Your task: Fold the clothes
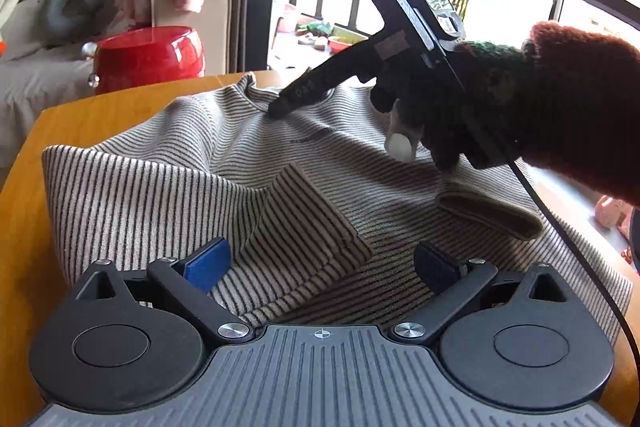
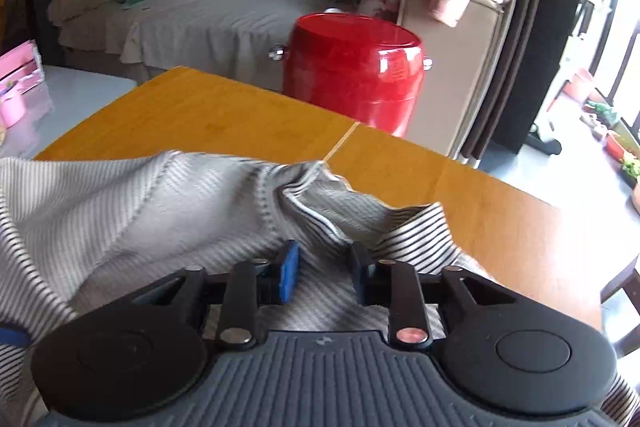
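Striped sweater [image 1: 168,187] on wooden table [image 2: 224,115]; red stool [image 2: 354,67], sofa [image 2: 180,15] behind. Both tools [image 1: 324,259] [image 2: 325,269] released.

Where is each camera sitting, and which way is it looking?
Left wrist: sits on the left gripper, looking across the striped sweater toward the windows; the right gripper and a gloved hand show.
Right wrist: sits on the right gripper, low over the sweater's neckline, facing the sofa; only its own fingers show.
Both share the sweater, wooden table and red stool.
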